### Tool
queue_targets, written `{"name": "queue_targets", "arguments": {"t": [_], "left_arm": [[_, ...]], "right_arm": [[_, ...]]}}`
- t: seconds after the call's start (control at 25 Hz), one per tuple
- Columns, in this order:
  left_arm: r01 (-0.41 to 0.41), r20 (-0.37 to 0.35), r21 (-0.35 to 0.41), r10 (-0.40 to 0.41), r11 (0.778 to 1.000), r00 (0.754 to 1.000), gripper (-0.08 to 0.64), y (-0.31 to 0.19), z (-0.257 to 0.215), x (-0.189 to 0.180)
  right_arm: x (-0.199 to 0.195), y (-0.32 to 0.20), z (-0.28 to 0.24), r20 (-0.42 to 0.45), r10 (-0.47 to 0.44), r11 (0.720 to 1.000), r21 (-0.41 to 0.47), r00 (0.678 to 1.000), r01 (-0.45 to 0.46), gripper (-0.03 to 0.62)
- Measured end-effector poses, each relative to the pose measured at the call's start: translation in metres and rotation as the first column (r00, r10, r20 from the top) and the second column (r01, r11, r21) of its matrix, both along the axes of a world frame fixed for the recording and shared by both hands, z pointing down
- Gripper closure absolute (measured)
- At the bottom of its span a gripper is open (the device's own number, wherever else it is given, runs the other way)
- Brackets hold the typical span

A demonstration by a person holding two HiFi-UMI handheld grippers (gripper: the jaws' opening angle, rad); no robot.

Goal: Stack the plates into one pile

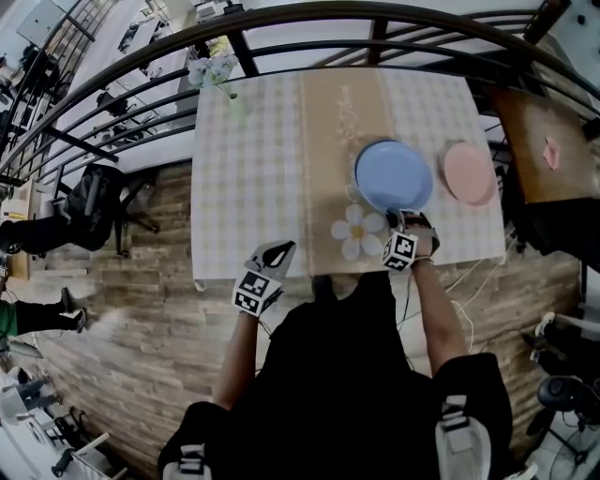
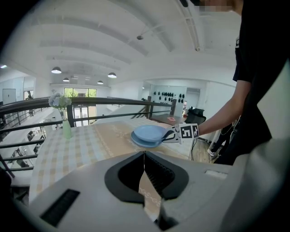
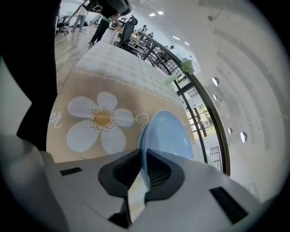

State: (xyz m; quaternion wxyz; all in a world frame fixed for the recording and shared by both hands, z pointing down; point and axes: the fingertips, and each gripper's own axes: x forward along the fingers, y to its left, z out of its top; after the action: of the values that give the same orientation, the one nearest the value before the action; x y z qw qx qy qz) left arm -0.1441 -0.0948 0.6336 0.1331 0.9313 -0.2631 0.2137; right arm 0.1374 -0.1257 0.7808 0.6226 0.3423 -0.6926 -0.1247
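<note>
A light blue plate (image 1: 394, 175) lies on the beige runner of a checked table (image 1: 253, 169), and a pink plate (image 1: 469, 172) lies apart to its right. My right gripper (image 1: 401, 217) is shut on the blue plate's near rim. In the right gripper view the blue plate (image 3: 165, 133) stands edge-on between the right gripper's (image 3: 144, 161) jaws. My left gripper (image 1: 279, 249) hangs over the table's front edge, shut and empty. The left gripper view shows the left gripper (image 2: 144, 158) closed, with the blue plate (image 2: 149, 135) and the right gripper (image 2: 174, 134) beyond it.
A green vase of pale flowers (image 1: 217, 75) stands at the table's far left corner. A dark curved railing (image 1: 281, 19) runs behind the table. A wooden side table (image 1: 544, 141) sits to the right. A daisy print (image 1: 359, 231) marks the runner's near end.
</note>
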Motion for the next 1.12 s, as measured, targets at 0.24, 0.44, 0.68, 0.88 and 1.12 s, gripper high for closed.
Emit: {"name": "queue_targets", "arguments": {"t": [0.24, 0.44, 0.68, 0.88, 1.12], "left_arm": [[0.010, 0.017, -0.002, -0.010, 1.000, 1.000, 0.557, -0.003, -0.002, 0.009], [0.017, 0.024, -0.003, -0.017, 1.000, 1.000, 0.557, -0.003, -0.004, 0.013], [0.022, 0.035, -0.003, -0.022, 1.000, 0.999, 0.557, -0.006, -0.004, 0.016], [0.021, 0.040, -0.007, -0.021, 1.000, 0.999, 0.557, -0.002, -0.003, 0.020], [0.022, 0.042, -0.019, -0.021, 1.000, 0.999, 0.557, 0.003, 0.001, 0.025]], "right_arm": [[0.004, -0.012, -0.003, 0.040, -0.003, 1.000, 0.012, 0.999, 0.003, 0.569], [0.006, -0.014, 0.006, 0.032, -0.005, 1.000, -0.022, 0.999, 0.006, 0.569], [0.003, -0.022, 0.012, 0.051, -0.006, 1.000, -0.021, 0.999, 0.007, 0.568], [0.003, -0.023, 0.016, 0.067, 0.003, 1.000, -0.031, 0.998, -0.001, 0.567], [0.005, -0.026, 0.028, 0.070, 0.005, 0.999, -0.037, 0.998, -0.003, 0.568]]}}
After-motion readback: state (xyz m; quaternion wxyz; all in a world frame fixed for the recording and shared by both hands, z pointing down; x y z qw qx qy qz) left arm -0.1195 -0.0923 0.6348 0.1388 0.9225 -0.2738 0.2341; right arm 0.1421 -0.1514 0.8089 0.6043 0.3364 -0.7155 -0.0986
